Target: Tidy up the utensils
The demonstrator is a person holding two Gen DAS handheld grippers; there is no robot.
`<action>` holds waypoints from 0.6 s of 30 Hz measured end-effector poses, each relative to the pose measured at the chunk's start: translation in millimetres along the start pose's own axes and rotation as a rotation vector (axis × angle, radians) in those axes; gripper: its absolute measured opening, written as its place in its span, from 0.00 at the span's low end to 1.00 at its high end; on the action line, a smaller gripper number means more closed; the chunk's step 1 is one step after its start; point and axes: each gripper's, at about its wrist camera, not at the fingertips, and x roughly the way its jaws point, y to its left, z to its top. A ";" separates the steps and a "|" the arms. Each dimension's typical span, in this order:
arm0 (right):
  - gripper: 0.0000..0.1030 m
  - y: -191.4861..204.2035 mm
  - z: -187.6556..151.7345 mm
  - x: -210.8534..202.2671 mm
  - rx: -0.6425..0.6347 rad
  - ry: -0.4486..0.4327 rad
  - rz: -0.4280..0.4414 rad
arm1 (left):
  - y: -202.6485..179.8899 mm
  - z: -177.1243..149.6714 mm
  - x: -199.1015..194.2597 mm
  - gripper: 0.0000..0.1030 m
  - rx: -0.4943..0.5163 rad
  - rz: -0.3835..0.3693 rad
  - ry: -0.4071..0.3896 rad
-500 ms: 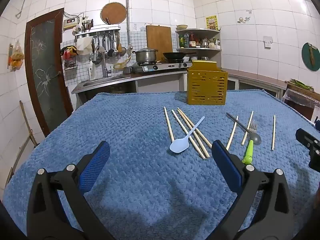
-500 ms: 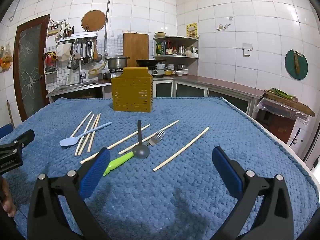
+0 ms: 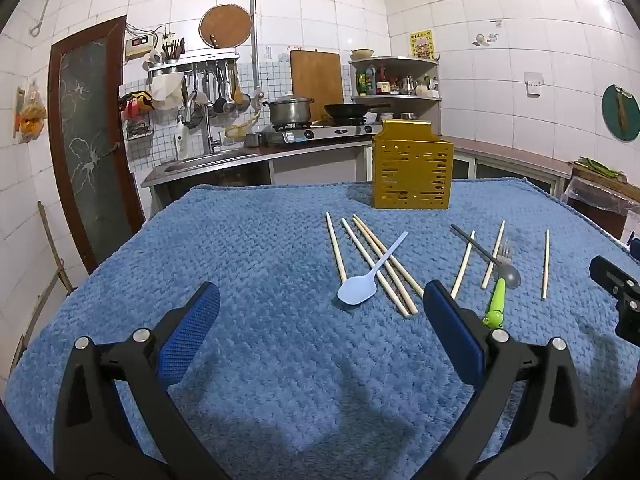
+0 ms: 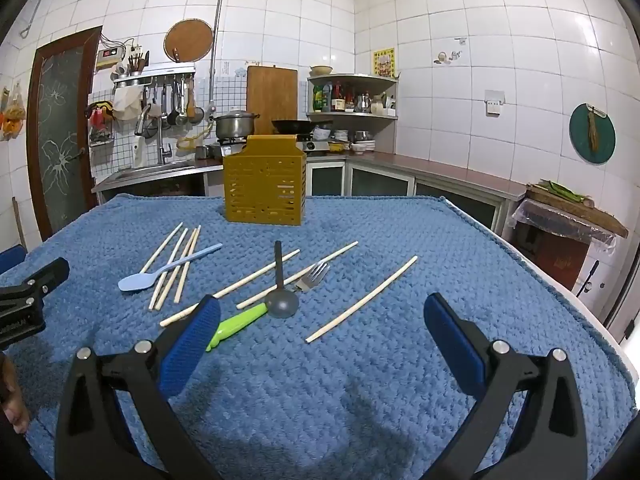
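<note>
Nothing has visibly moved: chopsticks [image 3: 376, 264], blue spoon [image 3: 362, 288], fork [image 4: 314, 274] and grey ladle [image 4: 280, 296] lie scattered mid-surface, before the yellow holder [image 3: 412, 176] near its far edge. Both left tongs [image 3: 320, 320] and right tongs [image 4: 322, 328] hover spread, empty, likely choosing a first pick.

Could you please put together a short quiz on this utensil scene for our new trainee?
1. True or false: the left gripper holds the light blue spoon.
2. Which lies across the chopsticks: (a) the light blue spoon, (b) the green-handled fork, (c) the dark grey spoon?
3. Where does the yellow utensil holder stand?

Key:
1. False; both the left gripper and the right gripper are open and hold nothing.
2. (a), over the group of four on the left.
3. Upright at the far side of the blue cloth, beyond all the utensils.
</note>
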 end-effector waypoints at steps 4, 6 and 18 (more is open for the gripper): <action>0.96 0.1 0.0 0.0 0.000 -0.001 0.000 | 1.6 2.9 -1.2 0.95 0.002 -0.003 -0.001; 0.96 0.4 -0.2 -0.2 -0.001 -0.002 0.000 | 1.3 2.6 -1.1 0.95 0.002 -0.003 -0.002; 0.96 0.0 -0.3 0.4 -0.002 -0.002 -0.001 | 1.1 2.5 -1.0 0.95 0.003 -0.002 -0.003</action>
